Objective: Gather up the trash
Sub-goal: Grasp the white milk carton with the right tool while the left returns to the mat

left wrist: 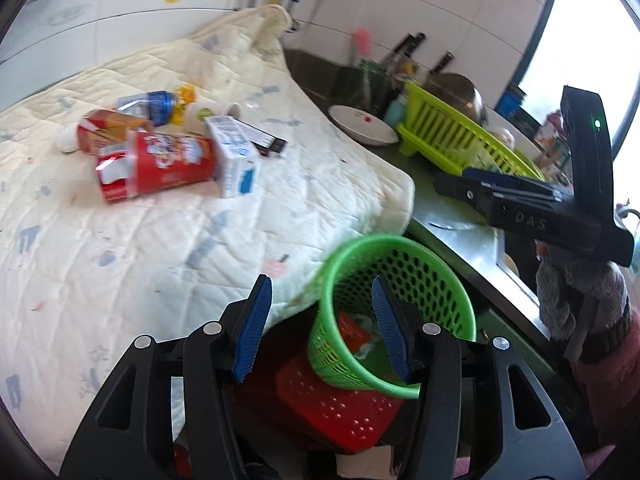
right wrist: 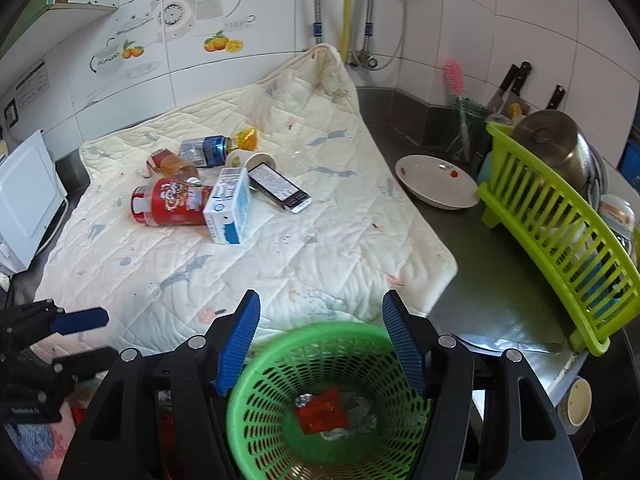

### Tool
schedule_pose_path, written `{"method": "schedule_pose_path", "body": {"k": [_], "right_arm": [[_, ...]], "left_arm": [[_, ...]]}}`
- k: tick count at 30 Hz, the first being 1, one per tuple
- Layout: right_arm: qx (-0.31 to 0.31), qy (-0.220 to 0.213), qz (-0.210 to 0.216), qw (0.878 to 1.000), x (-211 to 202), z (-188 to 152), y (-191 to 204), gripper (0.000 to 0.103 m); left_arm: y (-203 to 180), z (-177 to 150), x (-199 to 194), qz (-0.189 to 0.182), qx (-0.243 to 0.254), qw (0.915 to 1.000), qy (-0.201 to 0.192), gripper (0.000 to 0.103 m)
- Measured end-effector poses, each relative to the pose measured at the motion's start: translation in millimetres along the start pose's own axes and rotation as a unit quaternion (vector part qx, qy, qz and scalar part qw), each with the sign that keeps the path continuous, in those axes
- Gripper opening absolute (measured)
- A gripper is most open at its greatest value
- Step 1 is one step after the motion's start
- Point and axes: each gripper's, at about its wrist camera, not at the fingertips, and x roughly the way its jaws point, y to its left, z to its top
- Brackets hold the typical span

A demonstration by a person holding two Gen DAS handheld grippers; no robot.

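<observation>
While both tongs hang over the green basket (right wrist: 336,396), neither pinches anything: the right tongs (right wrist: 320,344) stand spread above its rim, and the left tongs (left wrist: 320,324) are spread too, nothing between their blue pads. Inside the basket lie an orange-red wrapper (right wrist: 322,414) and some crumpled foil (right wrist: 360,408). From the left wrist view the basket sits on a red crate (left wrist: 340,408), just off the near edge of the tabletop.

On the tabletop a quilted cream cloth (right wrist: 280,264) carries the rest of the trash, bunched at about ten o'clock from the basket: a red tube can (right wrist: 172,204) on its side, a blue-and-white carton (right wrist: 228,212) touching it, a dark flat box (right wrist: 280,188), a paper cup (right wrist: 260,160), a blue can (right wrist: 204,150) and an orange packet (right wrist: 246,138) (all well apart from the basket). At two o'clock stand a white plate (right wrist: 436,182) and a lime dish rack (right wrist: 560,232) holding a steel pot (right wrist: 552,144).
</observation>
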Motion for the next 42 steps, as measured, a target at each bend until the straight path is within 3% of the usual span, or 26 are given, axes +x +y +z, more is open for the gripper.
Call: {"method": "schedule_pose_path", "body": {"k": [8,18,31,42], "right_arm": [[-0.024,0.010,0.030,0.999,25.8,18.2,34.2,0.062],[-0.045,0.021,0.050,0.998,56.9,37.7,66.2,0.062],[-0.041,0.040,0.061,0.996,109.3,75.5,81.0,0.062],[-0.022,0.093,0.082,0.992,182.4,119.9,91.4,0.056]], "left_arm": [[36.3,6.8,-18.1,0.040,-0.033,0.9985,-0.020,0.052],[72.5,5.1,-21.1,0.073,-0.066,0.9950,-0.017,0.052],[114.0,12.1,-23.8,0.097,-0.092,0.9909,-0.018,0.052],[148.6,12.9,-18.2,0.106,-0.114,0.9878,-0.007,0.052]]}}
